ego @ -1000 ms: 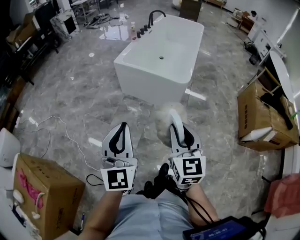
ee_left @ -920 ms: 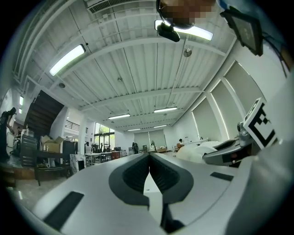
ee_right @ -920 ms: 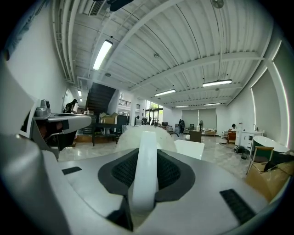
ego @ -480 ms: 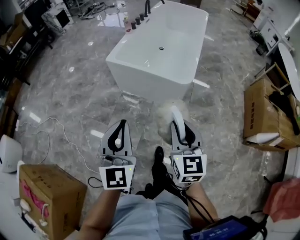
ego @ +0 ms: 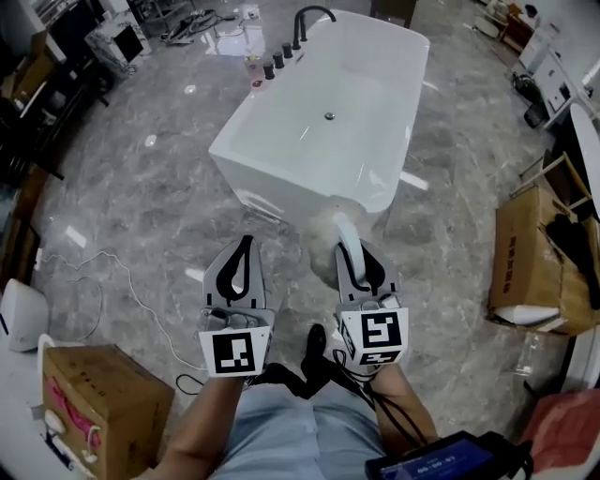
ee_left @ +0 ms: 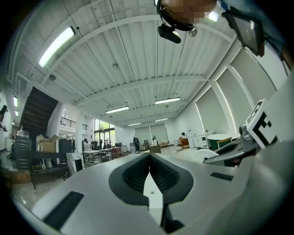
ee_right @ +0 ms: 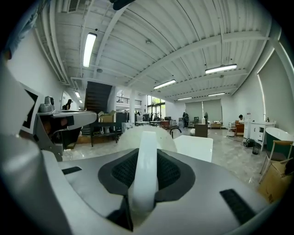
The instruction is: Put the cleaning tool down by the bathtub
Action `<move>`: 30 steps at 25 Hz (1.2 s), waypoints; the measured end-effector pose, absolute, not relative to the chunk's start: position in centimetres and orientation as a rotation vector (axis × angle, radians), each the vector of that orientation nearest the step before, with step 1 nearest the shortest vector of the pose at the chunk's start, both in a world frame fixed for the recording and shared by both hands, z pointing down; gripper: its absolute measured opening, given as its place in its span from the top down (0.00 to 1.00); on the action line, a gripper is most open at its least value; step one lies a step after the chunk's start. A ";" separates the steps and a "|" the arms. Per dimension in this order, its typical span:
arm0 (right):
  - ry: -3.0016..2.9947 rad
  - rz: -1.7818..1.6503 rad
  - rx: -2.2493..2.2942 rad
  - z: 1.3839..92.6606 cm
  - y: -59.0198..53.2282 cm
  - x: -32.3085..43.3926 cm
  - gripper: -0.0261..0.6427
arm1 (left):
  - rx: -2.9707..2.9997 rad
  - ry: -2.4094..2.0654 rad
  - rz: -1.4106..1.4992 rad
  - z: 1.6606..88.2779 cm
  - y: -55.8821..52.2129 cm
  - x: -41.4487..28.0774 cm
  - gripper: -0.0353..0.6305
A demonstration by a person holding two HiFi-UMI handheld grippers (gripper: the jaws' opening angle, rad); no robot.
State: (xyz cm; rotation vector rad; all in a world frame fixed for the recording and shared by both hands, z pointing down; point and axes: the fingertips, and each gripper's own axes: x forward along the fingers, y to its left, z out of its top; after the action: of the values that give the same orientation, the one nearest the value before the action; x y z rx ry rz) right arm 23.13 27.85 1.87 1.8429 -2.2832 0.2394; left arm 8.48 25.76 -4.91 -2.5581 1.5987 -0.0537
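My right gripper (ego: 356, 255) is shut on the white handle of the cleaning tool (ego: 339, 234), whose round fluffy white head sticks out past the jaws toward the bathtub's near end. The right gripper view shows the handle (ee_right: 146, 165) clamped between the dark pads. The white freestanding bathtub (ego: 309, 164) stands just ahead on the marble floor, with a black faucet (ego: 305, 21) at its far rim. My left gripper (ego: 242, 264) is held level beside the right one, its jaws shut together with nothing in them (ee_left: 149, 166).
Cardboard boxes stand at the right (ego: 530, 258) and lower left (ego: 98, 403). A white cable (ego: 127, 281) trails over the floor at the left. Small bottles (ego: 272, 67) stand by the tub's far left corner. The person's shoe (ego: 317, 342) shows between the grippers.
The view has advanced toward the bathtub, which now lies closer and more centred ahead. Both grippers keep the same pose, and the tool stays held in the right one.
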 end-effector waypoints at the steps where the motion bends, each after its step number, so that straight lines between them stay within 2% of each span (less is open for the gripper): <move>1: -2.290 0.237 1.837 1.7 27.0 23.2 0.81 | -2.549 1.612 -0.054 -5.1 25.1 8.4 0.92; 9: -2.348 0.193 1.779 1.0 21.7 22.2 0.81 | -2.470 1.704 -0.022 -6.0 21.3 6.3 0.92; 16: -2.381 0.145 1.716 1.1 17.2 18.3 0.81 | -2.436 1.769 -0.008 -5.1 17.8 2.1 0.92; 30: -2.373 0.226 1.576 7.1 4.1 9.5 0.81 | -2.521 1.822 -0.071 0.9 4.0 -5.4 0.92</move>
State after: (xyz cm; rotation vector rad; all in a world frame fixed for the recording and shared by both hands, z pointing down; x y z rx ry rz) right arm 9.54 4.13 7.15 1.5756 -2.3727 0.2265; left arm -5.42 3.96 0.89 -2.5209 1.8219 -0.0715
